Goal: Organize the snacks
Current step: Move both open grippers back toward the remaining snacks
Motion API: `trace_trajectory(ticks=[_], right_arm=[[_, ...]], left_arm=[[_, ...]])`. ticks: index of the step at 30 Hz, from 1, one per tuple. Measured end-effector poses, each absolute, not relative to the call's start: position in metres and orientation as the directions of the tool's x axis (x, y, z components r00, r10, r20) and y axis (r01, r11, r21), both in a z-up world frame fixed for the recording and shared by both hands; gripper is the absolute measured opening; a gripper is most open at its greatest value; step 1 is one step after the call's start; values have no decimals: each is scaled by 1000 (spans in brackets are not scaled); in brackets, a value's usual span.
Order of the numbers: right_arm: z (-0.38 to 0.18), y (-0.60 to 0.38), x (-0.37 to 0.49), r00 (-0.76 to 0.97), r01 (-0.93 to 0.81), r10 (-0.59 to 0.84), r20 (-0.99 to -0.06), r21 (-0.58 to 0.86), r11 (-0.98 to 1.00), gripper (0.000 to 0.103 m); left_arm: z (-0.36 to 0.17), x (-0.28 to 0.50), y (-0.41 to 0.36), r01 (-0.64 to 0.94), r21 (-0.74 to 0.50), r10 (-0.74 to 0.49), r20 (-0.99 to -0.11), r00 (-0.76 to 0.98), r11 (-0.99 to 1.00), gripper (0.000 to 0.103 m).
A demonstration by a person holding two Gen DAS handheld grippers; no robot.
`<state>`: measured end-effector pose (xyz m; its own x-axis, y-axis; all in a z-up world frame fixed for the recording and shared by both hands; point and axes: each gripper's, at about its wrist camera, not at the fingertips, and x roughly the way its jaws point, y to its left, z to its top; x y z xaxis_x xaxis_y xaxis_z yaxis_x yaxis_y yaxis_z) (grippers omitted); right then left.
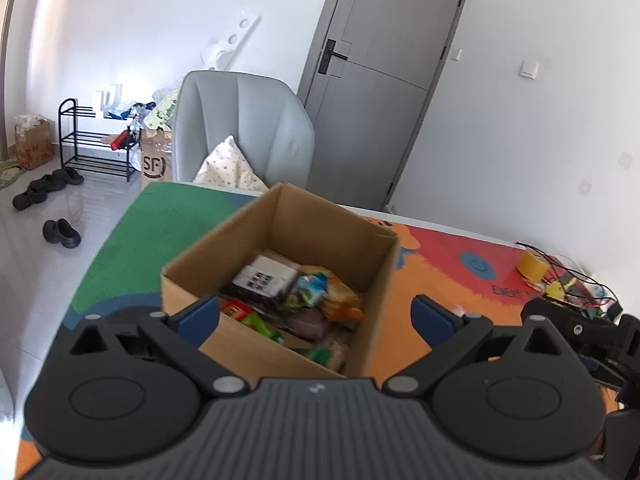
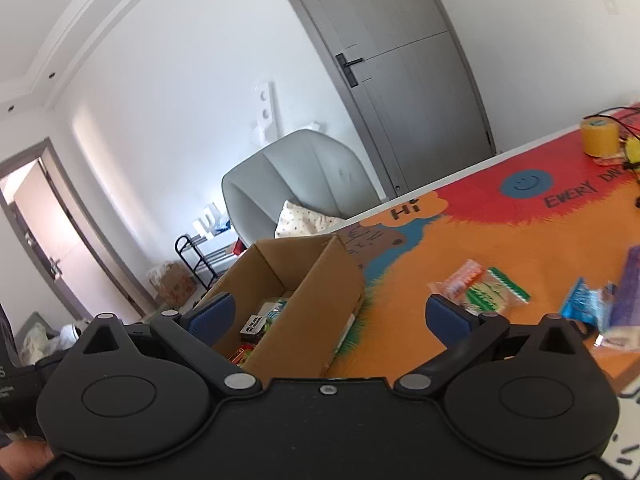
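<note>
An open cardboard box [image 1: 372, 264] stands on the colourful mat and holds several snack packs, among them a black-and-white pack [image 1: 262, 278] and a green-orange bag [image 1: 320, 292]. My left gripper [image 1: 316, 316] is open and empty, just above the box's near side. My right gripper [image 2: 328, 314] is open and empty, over the box's right wall [image 2: 308, 308]. Loose snacks lie on the mat to the right: an orange-green pack [image 2: 480, 290], a blue pack [image 2: 586, 304] and a purple pack [image 2: 628, 292].
A yellow tape roll [image 2: 600, 136] and tangled cables [image 1: 576, 280] sit at the table's far right. A grey armchair [image 1: 244, 128] with a cushion stands behind the table. The right gripper's body [image 1: 580, 328] shows at the left wrist view's right edge.
</note>
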<state>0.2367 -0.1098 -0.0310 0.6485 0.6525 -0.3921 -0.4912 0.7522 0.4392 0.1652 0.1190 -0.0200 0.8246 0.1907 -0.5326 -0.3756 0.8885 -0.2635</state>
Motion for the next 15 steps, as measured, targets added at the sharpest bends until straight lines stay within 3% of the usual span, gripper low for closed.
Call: trace_trajectory(ticks=[15], right_arm=[[-37, -167, 214, 712, -426, 605, -357, 465, 776, 103]], left_arm=[[-13, 153, 61, -251, -214, 128, -464, 877, 944, 103]])
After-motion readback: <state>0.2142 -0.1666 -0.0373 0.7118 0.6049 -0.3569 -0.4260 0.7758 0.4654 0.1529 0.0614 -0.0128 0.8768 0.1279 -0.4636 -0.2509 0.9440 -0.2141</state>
